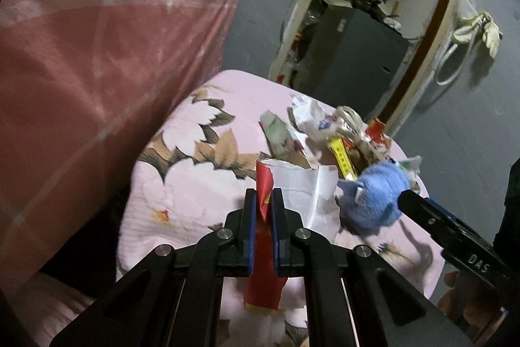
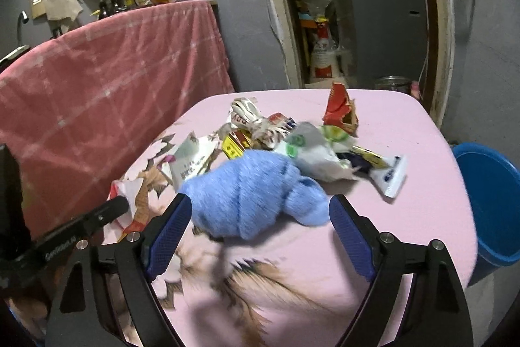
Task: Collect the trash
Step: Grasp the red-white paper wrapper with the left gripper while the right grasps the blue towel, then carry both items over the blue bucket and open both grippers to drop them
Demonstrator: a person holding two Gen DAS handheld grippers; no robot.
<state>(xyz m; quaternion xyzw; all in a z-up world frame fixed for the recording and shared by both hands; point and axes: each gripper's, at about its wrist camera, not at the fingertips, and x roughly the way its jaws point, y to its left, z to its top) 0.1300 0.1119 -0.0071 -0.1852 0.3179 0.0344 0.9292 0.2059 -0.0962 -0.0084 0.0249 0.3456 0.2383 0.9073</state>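
My left gripper (image 1: pixel 264 194) is shut on a red wrapper (image 1: pixel 264 176) that sticks up between the pads and hangs below them, above the pink floral tablecloth (image 1: pixel 182 191). My right gripper (image 2: pixel 260 205) stands wide around a fuzzy light-blue cloth bundle (image 2: pixel 247 194). Both blue pads touch the bundle's sides, and it hangs just over the table with a shadow under it. In the left wrist view the same bundle (image 1: pixel 377 197) sits against the right gripper's fingers (image 1: pixel 419 208). Behind it lies a heap of crumpled wrappers and paper (image 2: pixel 292 135).
A blue bucket (image 2: pixel 487 204) stands on the floor off the table's right edge. A red checked cloth (image 2: pixel 113 70) is draped over something tall on the left. A torn white paper (image 1: pixel 302 187) lies by the left fingers. An open doorway (image 2: pixel 357 21) lies beyond the table.
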